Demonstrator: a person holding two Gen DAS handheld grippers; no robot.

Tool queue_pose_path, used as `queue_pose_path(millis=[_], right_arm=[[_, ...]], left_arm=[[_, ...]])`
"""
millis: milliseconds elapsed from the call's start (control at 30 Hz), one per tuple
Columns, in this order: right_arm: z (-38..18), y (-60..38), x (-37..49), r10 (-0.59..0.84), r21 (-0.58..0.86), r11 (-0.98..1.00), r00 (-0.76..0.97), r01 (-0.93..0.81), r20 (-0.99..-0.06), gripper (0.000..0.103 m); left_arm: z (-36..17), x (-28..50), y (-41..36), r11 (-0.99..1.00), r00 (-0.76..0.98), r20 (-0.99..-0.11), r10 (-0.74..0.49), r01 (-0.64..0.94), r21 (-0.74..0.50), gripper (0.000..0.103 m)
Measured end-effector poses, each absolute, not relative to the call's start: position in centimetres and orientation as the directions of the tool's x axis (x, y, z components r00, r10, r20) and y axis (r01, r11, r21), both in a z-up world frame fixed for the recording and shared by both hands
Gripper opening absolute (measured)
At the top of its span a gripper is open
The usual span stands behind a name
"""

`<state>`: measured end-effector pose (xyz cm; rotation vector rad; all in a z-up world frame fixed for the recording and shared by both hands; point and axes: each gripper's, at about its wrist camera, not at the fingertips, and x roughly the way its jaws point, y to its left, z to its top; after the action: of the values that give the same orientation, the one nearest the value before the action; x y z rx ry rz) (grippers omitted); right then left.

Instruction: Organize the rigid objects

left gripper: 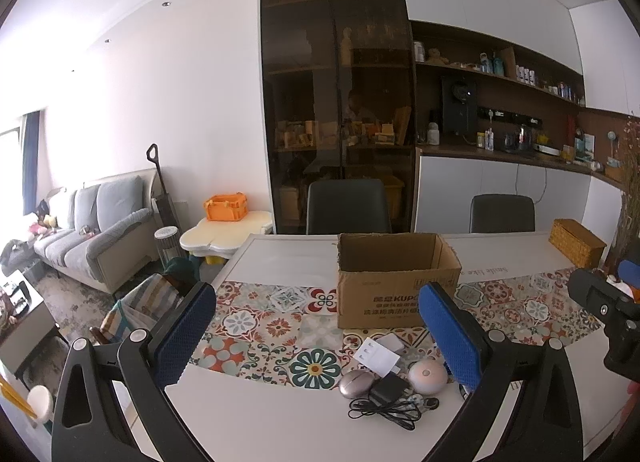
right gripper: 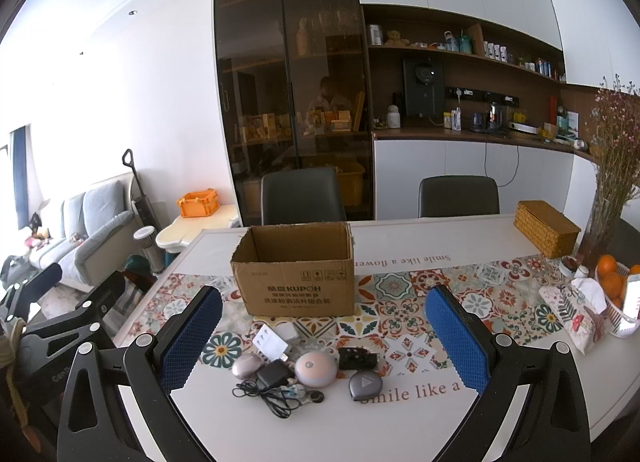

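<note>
An open cardboard box (right gripper: 298, 282) (left gripper: 396, 286) stands on the patterned table runner. In front of it lies a cluster of small objects: a white power strip (right gripper: 270, 344) (left gripper: 376, 356), a white adapter (right gripper: 287, 331), a grey oval case (right gripper: 247, 366) (left gripper: 355, 384), a black charger with cable (right gripper: 274, 376) (left gripper: 390, 390), a pink round device (right gripper: 317, 368) (left gripper: 427, 373), a black block (right gripper: 357, 358) and a grey puck (right gripper: 365, 384). My right gripper (right gripper: 324, 342) is open above them, holding nothing. My left gripper (left gripper: 316, 338) is open too, left of the cluster.
A wicker box (right gripper: 546, 228) (left gripper: 576, 248), a dried flower vase (right gripper: 604, 206), a tissue pack (right gripper: 572, 310) and a basket of oranges (right gripper: 614, 294) crowd the table's right end. Two dark chairs (right gripper: 302, 194) stand behind the table. A sofa (left gripper: 92, 230) is far left.
</note>
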<state>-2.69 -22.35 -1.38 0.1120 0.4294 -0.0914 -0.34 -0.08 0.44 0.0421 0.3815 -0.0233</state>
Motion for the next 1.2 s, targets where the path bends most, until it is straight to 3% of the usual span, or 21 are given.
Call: queue_pose_path(millis=[433, 767, 1200], right_arm=[[-3.4, -23.8, -0.9, -0.038, 0.098, 0.990, 0.867, 0.099, -0.497, 0.102], [-7.9, -26.4, 1.4, 0.000, 0.108, 0.990, 0.764, 0.091, -0.646, 0.102], [-15.4, -28.0, 6.2, 0.016, 0.040, 0.999, 0.595, 0.027, -0.803, 0.102]], left_arm=[[-2.2, 1.2, -1.8, 0.999, 0.873, -0.488, -0.010, 0.033, 0.040, 0.103], [-7.3, 2.8, -4.9, 0.997, 0.764, -0.645, -0.011, 0.057, 0.050, 0.103], [-14.1, 5.1, -8.6, 0.991, 0.655, -0.754, 0.059, 0.050, 0.121, 0.103]])
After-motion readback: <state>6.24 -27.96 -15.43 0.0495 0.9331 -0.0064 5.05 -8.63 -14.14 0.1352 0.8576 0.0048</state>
